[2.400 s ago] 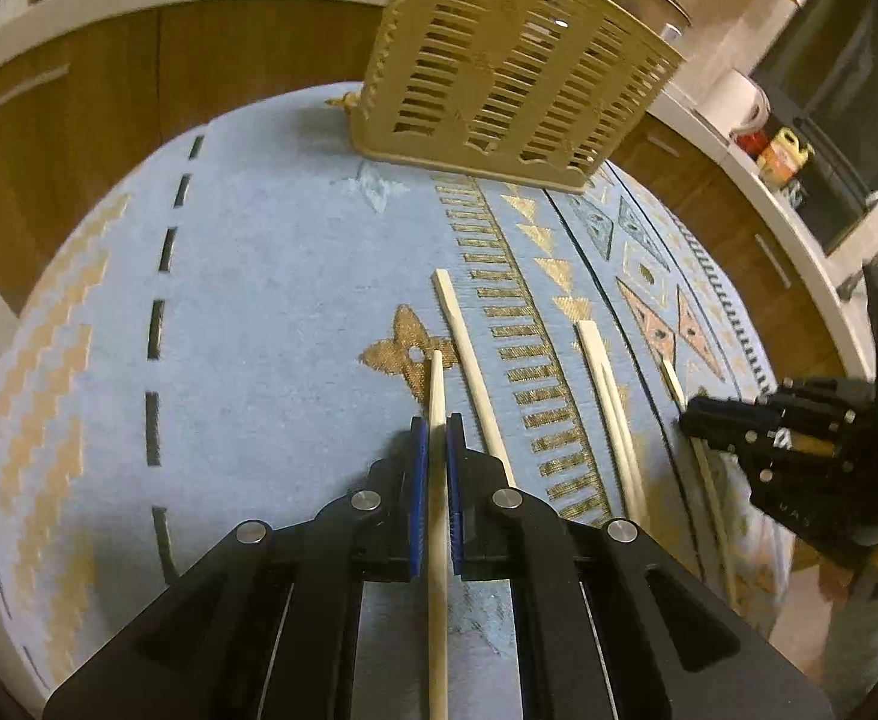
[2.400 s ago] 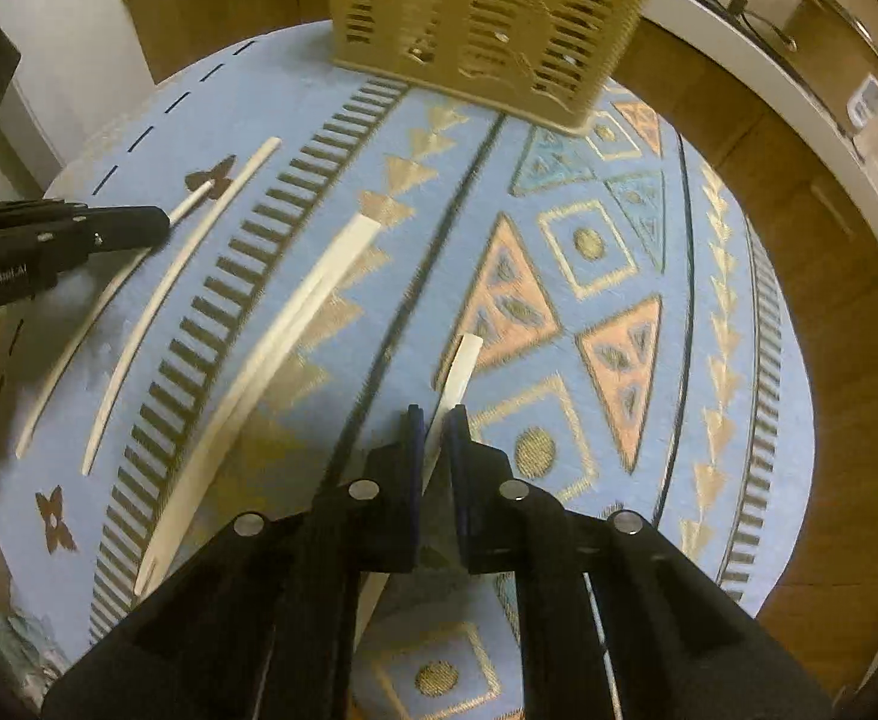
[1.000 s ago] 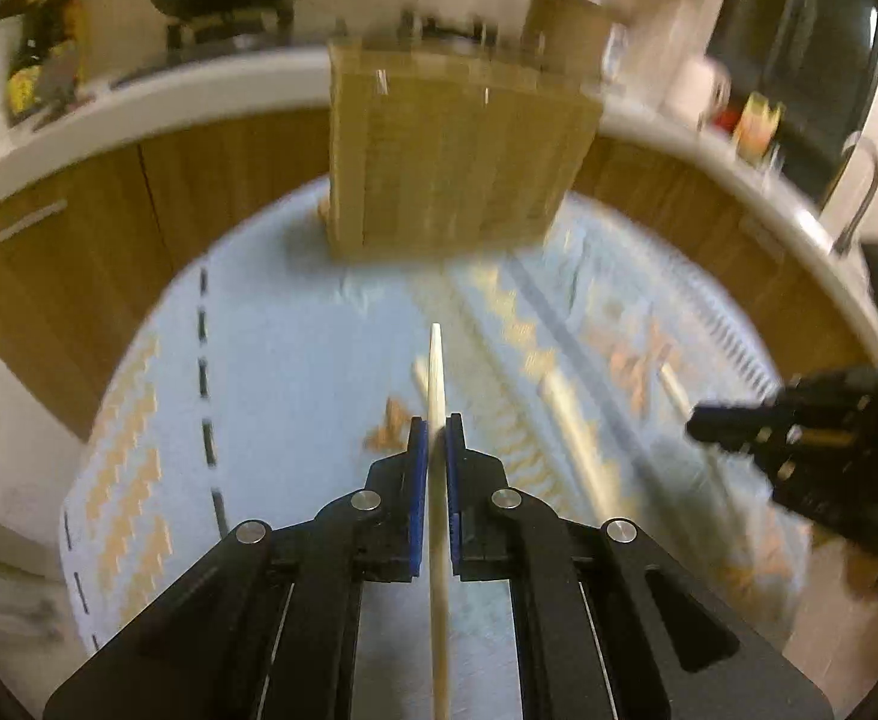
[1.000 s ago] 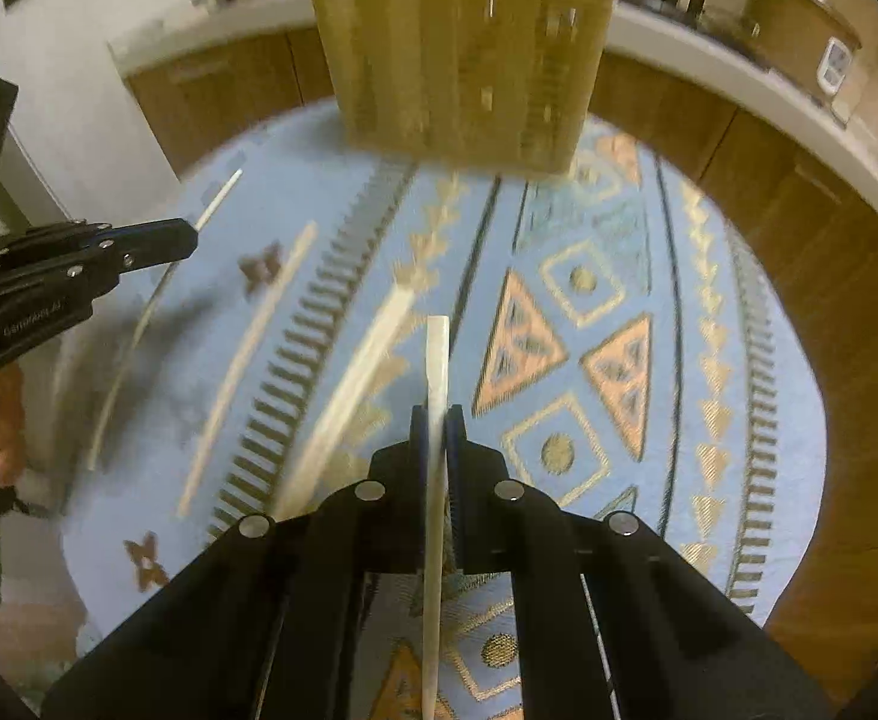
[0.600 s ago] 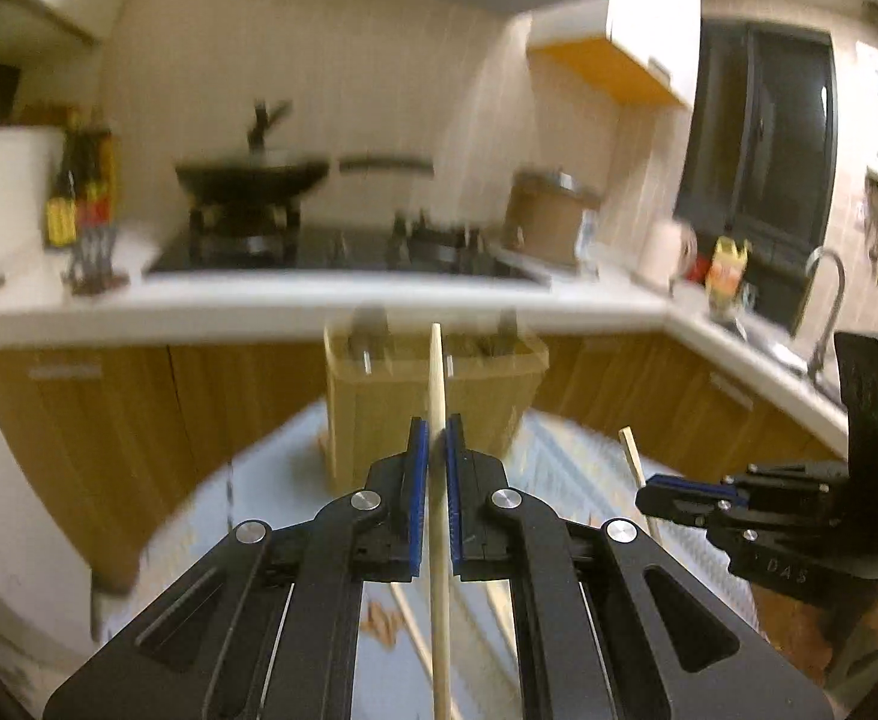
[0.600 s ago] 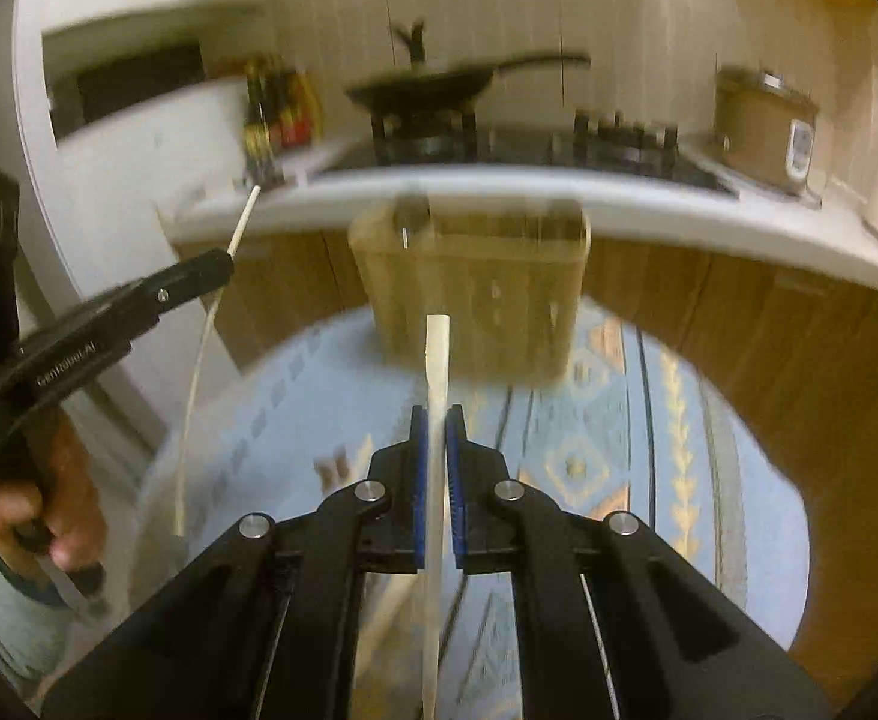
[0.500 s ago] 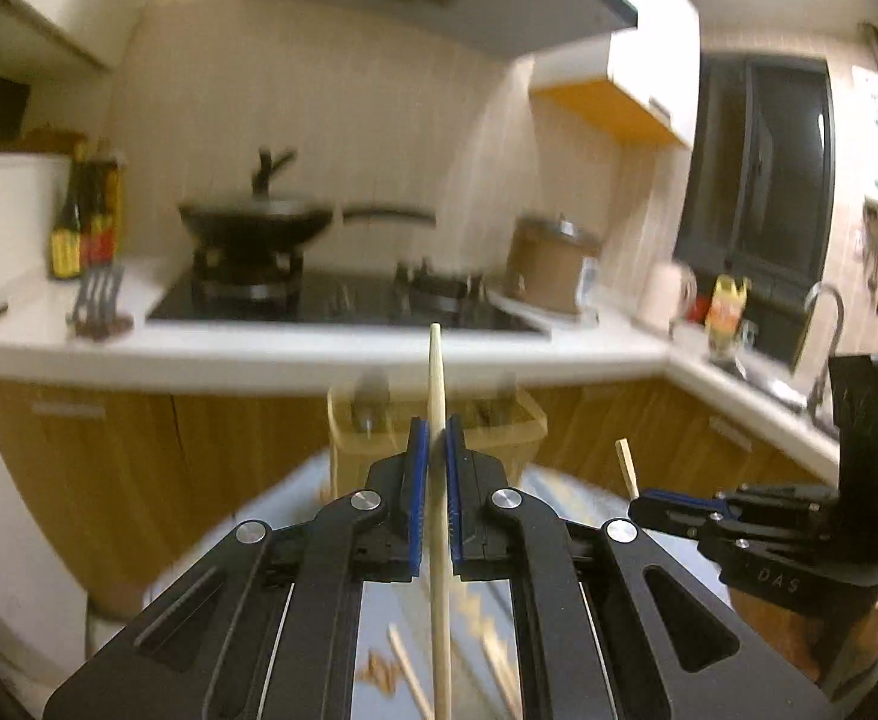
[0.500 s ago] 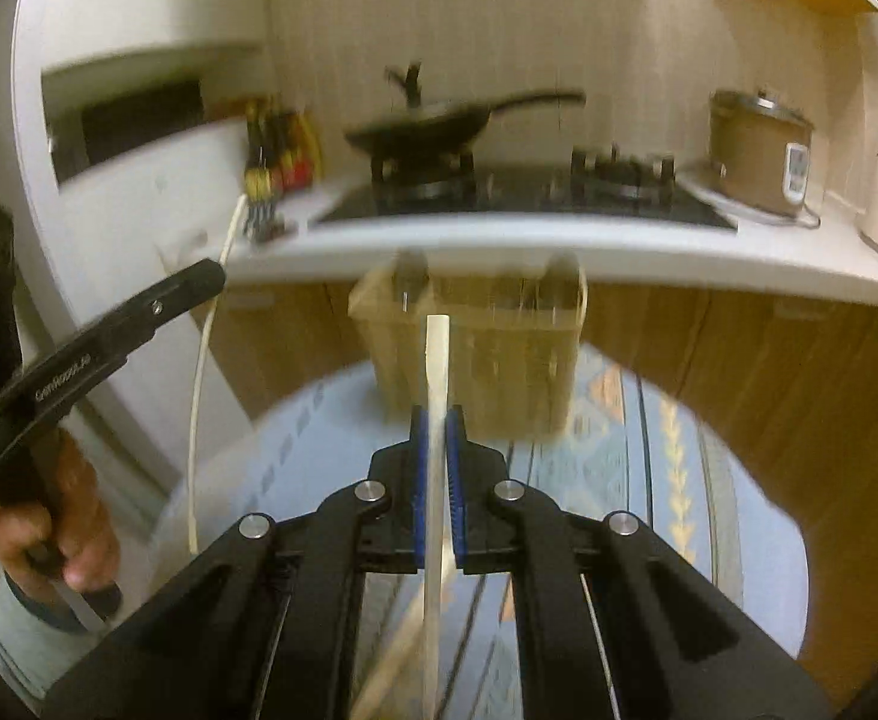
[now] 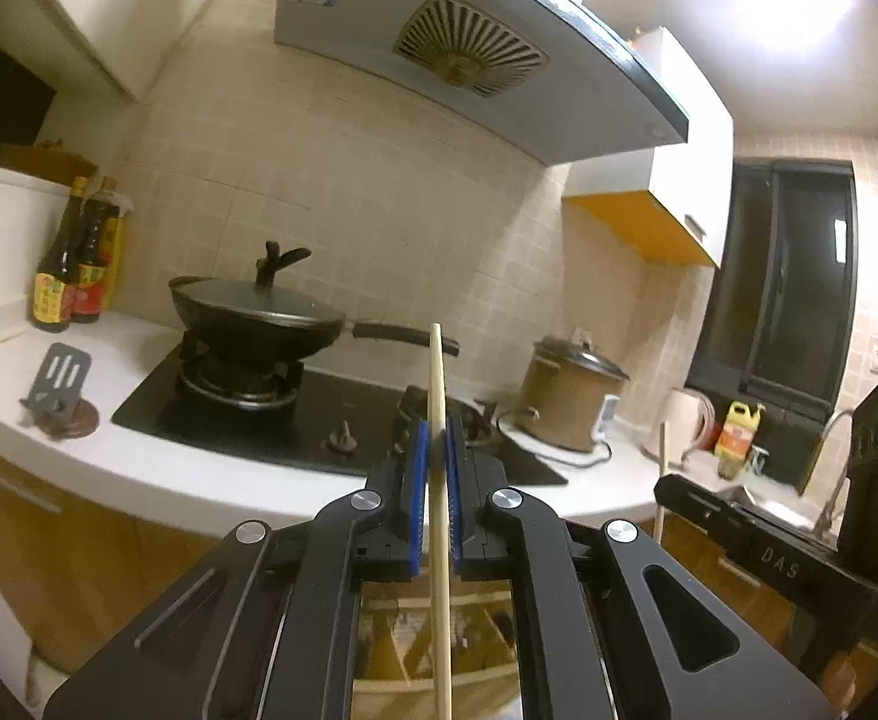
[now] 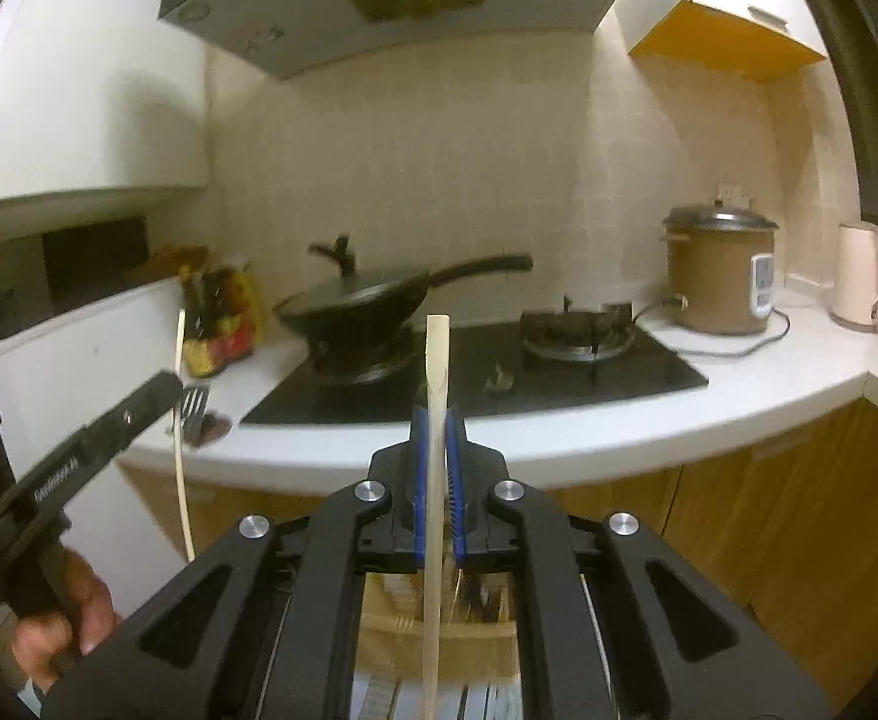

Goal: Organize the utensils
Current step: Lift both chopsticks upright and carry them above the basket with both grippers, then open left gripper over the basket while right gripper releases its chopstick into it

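Now both grippers are held up at counter height, facing the stove wall. Left gripper [image 9: 435, 456] points roughly level; its blue pads are clamped on one wooden chopstick [image 9: 437, 384]. That stick's long axis runs along the fingers, its far end projecting forward and upward past the pads toward the wok [image 9: 255, 315], its near end passing back under the gripper body. Right gripper [image 10: 437, 438] tips slightly downward, jaws likewise clenched on one pale chopstick [image 10: 437, 354], flat-ended, long axis also in line with the fingers and pointing at the hob [image 10: 559, 360].

In the right wrist view the left gripper shows at lower left, gripped by a hand [image 10: 63, 624], its stick standing near vertical. In the left wrist view the right gripper [image 9: 670, 487] sits at right, its stick upright too.

Count: two grippers, two chopsticks, one per gripper. Below the right gripper's body part of a slatted utensil basket [image 10: 487, 639] is visible; contents unclear.
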`<action>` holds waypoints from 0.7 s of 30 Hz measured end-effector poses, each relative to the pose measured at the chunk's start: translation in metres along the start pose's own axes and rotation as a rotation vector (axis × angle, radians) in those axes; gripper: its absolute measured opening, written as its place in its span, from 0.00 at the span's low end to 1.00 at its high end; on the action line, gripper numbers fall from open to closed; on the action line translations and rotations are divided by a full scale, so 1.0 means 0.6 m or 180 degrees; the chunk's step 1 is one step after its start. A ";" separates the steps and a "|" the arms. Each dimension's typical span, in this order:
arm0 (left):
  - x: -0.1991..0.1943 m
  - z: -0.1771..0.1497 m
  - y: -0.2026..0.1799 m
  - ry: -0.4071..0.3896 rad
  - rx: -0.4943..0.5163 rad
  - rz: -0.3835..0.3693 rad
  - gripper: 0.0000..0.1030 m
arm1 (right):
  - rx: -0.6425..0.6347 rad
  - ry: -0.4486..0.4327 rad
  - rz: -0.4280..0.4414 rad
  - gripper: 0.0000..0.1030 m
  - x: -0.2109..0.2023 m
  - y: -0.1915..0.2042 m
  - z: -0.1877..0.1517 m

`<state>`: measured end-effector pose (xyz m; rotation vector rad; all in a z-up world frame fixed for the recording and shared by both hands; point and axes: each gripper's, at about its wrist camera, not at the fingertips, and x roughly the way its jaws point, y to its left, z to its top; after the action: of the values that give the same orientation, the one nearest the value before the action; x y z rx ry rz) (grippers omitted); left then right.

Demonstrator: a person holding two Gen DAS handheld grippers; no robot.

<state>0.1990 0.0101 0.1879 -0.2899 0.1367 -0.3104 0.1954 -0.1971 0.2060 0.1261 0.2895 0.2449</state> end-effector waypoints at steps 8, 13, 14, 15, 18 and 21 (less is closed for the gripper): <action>0.077 -0.013 0.010 -0.0148 -0.0115 -0.0053 0.04 | 0.0200 -0.0409 0.0038 0.04 0.060 -0.006 0.009; 0.107 -0.047 0.023 -0.0295 -0.0289 -0.0036 0.04 | 0.0237 -0.0511 0.0080 0.04 0.094 0.003 -0.027; 0.112 -0.053 0.025 -0.0295 -0.0317 -0.0019 0.04 | 0.0240 -0.0526 0.0069 0.04 0.099 0.003 -0.036; 0.118 -0.063 0.027 -0.0294 -0.0339 0.0006 0.04 | 0.0224 -0.0540 0.0045 0.04 0.103 0.004 -0.044; 0.124 -0.080 0.025 -0.0335 -0.0263 0.0109 0.04 | 0.0181 -0.0551 0.0019 0.04 0.114 0.005 -0.061; 0.127 -0.092 0.025 -0.0355 -0.0208 0.0168 0.04 | 0.0216 -0.0555 0.0028 0.04 0.120 0.000 -0.074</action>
<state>0.2656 -0.0150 0.1242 -0.3671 0.0445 -0.2371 0.2490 -0.1745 0.1445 0.2146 0.1238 0.2312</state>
